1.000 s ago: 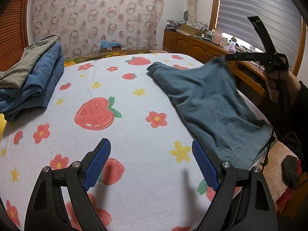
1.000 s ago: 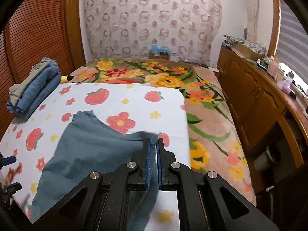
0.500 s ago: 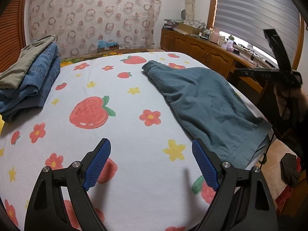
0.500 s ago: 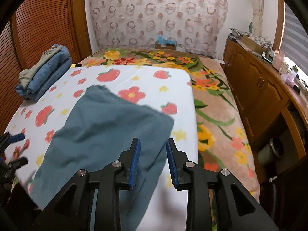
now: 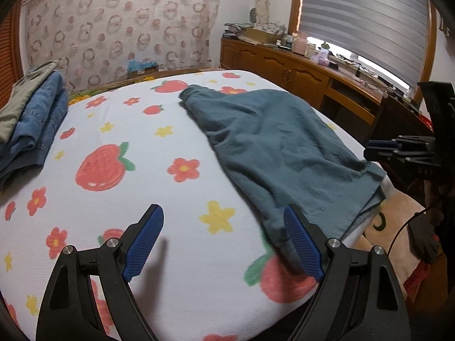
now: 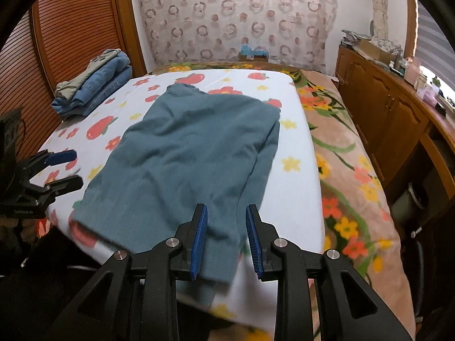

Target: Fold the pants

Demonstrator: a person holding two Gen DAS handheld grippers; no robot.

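My left gripper hangs with its blue-padded fingers spread wide and holding nothing, just above the white blanket printed with strawberries and flowers. The teal-grey cotton pants lie flat on that blanket ahead and to the right of these fingers; the nearest corner of the cloth sits right at the right-hand pad, though I cannot tell whether it touches. From my right wrist camera the same pants stretch away from my right gripper, whose blue pads stand parted and grip nothing. One end of the cloth lies directly below and between these fingers, draping over the near edge of the blanket. Far ahead and to the left of both fingertips, a stack of folded blue denim and khaki garments rests near the slatted wooden door. To the right of my right fingers, a beige floral bedspread shows beside the blanket.
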